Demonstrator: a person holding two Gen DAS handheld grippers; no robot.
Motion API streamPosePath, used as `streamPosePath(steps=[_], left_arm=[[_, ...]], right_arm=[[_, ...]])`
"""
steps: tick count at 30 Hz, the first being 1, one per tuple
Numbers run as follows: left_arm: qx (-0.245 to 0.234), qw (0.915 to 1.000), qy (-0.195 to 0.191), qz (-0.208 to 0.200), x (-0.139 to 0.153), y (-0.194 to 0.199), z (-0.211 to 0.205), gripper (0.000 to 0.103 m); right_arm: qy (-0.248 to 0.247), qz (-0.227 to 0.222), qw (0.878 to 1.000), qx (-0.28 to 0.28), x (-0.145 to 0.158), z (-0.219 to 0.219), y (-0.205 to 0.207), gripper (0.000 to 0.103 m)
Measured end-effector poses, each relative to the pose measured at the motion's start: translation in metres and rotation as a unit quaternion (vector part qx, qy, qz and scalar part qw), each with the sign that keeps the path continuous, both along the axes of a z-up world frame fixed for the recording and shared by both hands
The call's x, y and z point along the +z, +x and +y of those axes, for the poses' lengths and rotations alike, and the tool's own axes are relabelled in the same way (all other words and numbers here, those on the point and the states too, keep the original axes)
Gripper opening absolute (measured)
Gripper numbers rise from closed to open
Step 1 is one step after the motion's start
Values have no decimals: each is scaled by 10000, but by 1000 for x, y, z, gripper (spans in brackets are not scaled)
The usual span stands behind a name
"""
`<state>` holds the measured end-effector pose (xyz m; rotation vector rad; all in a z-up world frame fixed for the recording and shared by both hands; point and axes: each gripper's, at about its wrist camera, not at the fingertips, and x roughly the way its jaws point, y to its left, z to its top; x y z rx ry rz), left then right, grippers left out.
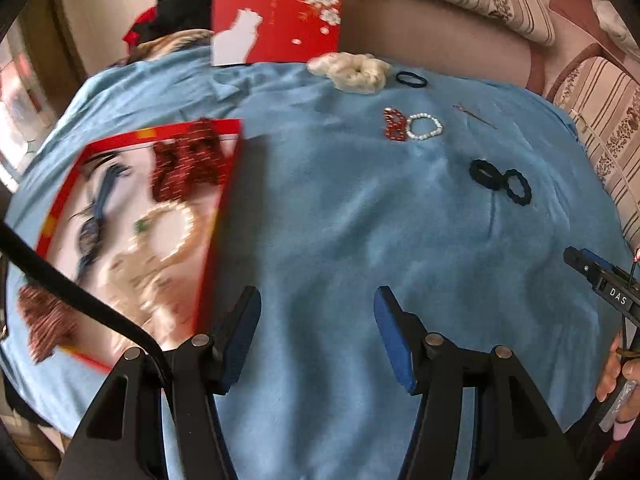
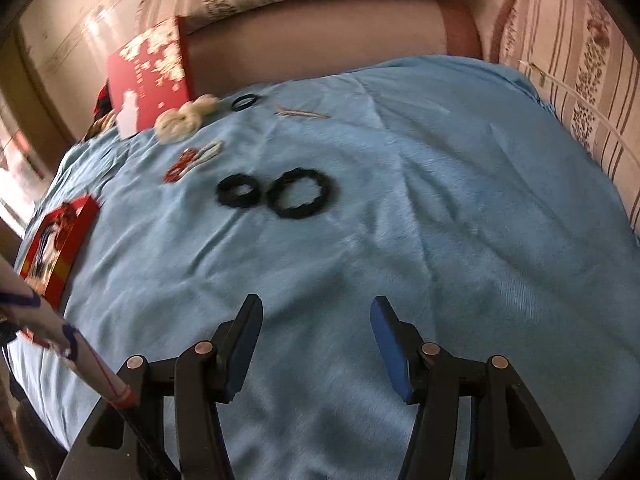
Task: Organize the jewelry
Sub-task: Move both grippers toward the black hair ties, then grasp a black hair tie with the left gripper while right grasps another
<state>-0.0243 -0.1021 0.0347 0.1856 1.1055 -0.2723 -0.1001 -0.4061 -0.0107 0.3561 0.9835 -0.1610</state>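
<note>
A red box (image 1: 140,220) lies open at the left on the blue cloth (image 1: 340,240), with scrunchies, a bead bracelet and a blue piece inside, all blurred. Loose on the cloth are two black scrunchies (image 2: 239,191) (image 2: 302,193), a red bead bracelet (image 1: 395,125), a white pearl bracelet (image 1: 425,126), a cream scrunchie (image 1: 352,70), a thin dark hair tie (image 1: 411,79) and a hairpin (image 1: 474,116). My left gripper (image 1: 318,300) is open and empty, just right of the box. My right gripper (image 2: 316,304) is open and empty, short of the black scrunchies.
The red flowered lid (image 1: 280,12) stands against the sofa back (image 2: 320,40) behind the cloth. Striped cushions (image 2: 580,100) line the right side. A patterned sleeve (image 2: 60,340) crosses the right wrist view at lower left. A hand (image 1: 616,376) shows at the right edge.
</note>
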Motion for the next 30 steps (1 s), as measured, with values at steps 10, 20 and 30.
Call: streamPosePath(steps=[10,20,30], left_arm=[[-770,9944,-688,213,-29,58,-108,58],[-1024,9855,-1157,697,-74,104,-190,50],[-1203,9887,-820,365,-83,94,-207,5]], right_arm=[[298,-259,9986,-366,-22,-36,60,61],[174,-408,9987,-254,-39,-38,93,61],[-54,-336,9988,-341,-43,-38,95,31]])
